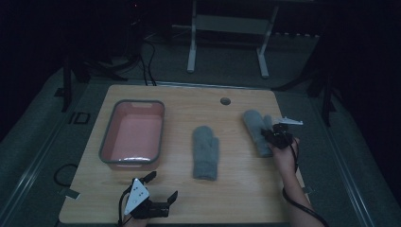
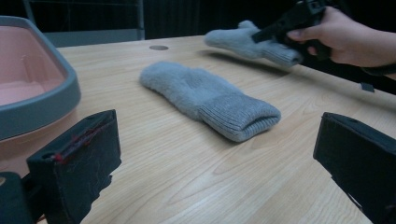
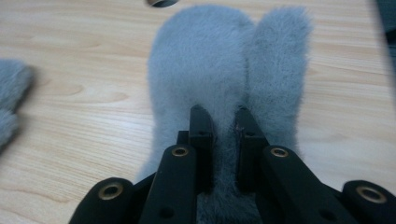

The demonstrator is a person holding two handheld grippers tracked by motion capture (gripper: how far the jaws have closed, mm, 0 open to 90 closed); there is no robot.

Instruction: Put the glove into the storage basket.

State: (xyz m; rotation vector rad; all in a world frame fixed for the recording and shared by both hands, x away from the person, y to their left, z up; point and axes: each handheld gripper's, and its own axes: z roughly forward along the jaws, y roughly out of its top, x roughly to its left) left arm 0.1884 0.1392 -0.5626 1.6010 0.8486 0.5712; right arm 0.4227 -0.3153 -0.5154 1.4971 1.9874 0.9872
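Nearest me, my left tongs (image 1: 161, 188) rest low over the front edge of the counter (image 1: 236, 198), jaws wide apart with nothing between them. I judge I am keeping them parked there so they stay out of the way while the other hand works, yet close enough to come in for the next pick; from the left gripper view they already face the middle mitten (image 2: 210, 100), which lies flat with its ribbed cuff toward me.

That middle mitten (image 1: 205, 152) sits alone near the centre of the counter, well apart from both tongs and untouched. To its left stands the pink tub (image 1: 108, 137) with a grey rim, with nothing in it that I can see; it looks like the likely place for the 2 mittens, which would explain why it is within reach of my left side.

Farther off on the right, my right tongs (image 1: 270, 134) are clamped on the right mitten (image 1: 255, 124). In the right gripper view the jaws pinch a fold of the fleece (image 3: 223, 154) just below where thumb and palm divide, a spot I judge gives enough bulk to hold without slipping. From the left gripper view this mitten (image 2: 243, 39) seems tilted, tip end raised off the wood, though I cannot tell whether the cuff is clear of it
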